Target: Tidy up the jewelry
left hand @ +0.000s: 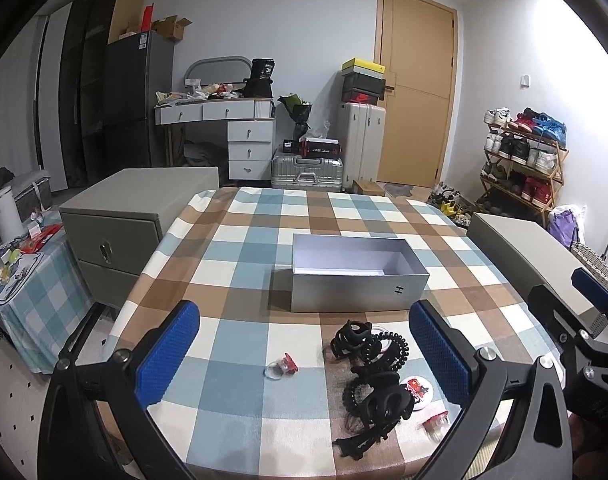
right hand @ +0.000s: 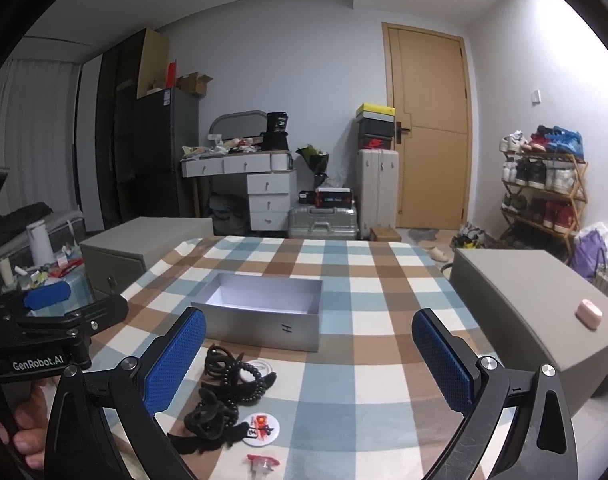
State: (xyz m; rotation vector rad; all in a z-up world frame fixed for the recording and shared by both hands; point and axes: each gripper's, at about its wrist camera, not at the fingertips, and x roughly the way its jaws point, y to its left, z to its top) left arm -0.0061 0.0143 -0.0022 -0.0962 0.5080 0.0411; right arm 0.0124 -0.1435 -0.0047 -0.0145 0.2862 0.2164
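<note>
both claws hover over the checked worktop [left hand: 240,248], nothing gripped. left claw [left hand: 304,356] gapes wide, right claw [right hand: 308,360] just as wide. the open grey box [left hand: 355,280] sits mid-worktop. just in front of it lies a tangle of black hair clips and coil ties [left hand: 367,372], a round badge [right hand: 260,426] touching the tangle, and a clear ring with a red top [left hand: 282,367] off to its left.

open silver box [left hand: 357,280], black hair accessories [left hand: 369,364] (heaped) beside
</note>
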